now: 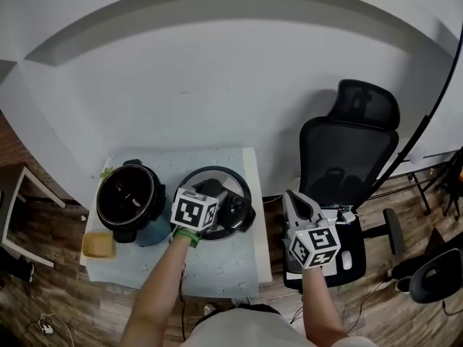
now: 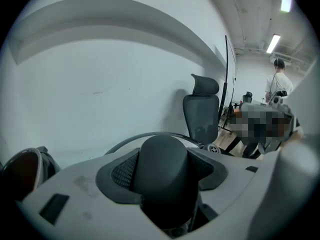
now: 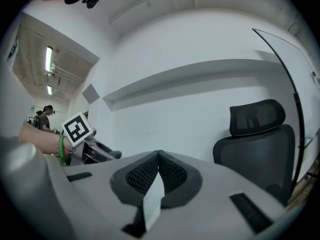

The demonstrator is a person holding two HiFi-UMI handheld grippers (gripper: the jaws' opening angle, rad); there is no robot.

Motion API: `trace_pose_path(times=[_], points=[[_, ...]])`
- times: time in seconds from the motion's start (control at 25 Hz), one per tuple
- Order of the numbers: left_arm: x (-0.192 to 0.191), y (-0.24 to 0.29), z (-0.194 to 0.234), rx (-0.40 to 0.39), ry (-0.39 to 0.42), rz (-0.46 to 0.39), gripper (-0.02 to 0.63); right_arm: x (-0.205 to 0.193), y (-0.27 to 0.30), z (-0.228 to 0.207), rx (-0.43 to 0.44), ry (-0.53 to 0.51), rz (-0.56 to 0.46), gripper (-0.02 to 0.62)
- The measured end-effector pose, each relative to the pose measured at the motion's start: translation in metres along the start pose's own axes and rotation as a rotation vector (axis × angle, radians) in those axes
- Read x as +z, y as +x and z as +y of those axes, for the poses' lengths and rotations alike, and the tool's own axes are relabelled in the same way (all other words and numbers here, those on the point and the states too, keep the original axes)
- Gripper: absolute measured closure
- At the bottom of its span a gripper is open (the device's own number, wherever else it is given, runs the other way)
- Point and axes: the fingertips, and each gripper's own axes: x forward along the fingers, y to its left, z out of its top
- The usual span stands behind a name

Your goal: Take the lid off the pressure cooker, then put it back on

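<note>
**Lid.** The pressure cooker lid (image 1: pixel 231 181) was off the cooker body (image 1: pixel 130 199) and just beside it on the R, over the middle of the bench (image 1: pixel 224 266). Resting or slightly raised: cannot tell.

**Grip.** The L gripper (image 1: pixel 214 196) had its jaws clenched on the lid knob (image 2: pixel 164 166), a smooth, rounded dark stub, prob. plastic, seated between the mesh-textured pads.

**Handling (judged).** Lid looked rigid and fairly heavy: round disc, dark top, bright metal rim. The knob is the correct pickup pt.; its smooth sides may slip or swivel, so keep the lid level and centre it over the body before lowering. Refit prob. needs a twist to lock.

**Body.** Round black pot, open mouth, glossy dark interior.

**Surroundings.** The R gripper (image 1: pixel 302 210) was held off the bench, jaws pressed together w/ nothing between them, in front of a black mesh-back office chair (image 1: pixel 347 150). A small yellow item (image 1: pixel 98 246) lay at the bench's near L corner.
</note>
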Motion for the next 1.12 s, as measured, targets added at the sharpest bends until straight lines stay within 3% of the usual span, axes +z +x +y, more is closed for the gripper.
trace_pose_path(times=[0.24,0.48,1.12], points=[[0.055,-0.043,-0.001,-0.004,0.010,-0.033,0.330,0.016,0.011,0.014,0.041,-0.003,-0.039,0.595],[0.079,-0.086,0.014,0.035,0.017,-0.068,0.328,0.024,0.022,0.031,0.093,0.004,-0.058,0.595],[0.043,-0.173,0.146,0.215,-0.080,-0.048,0.328,0.014,0.067,0.110,0.242,0.011,-0.037,0.595]])
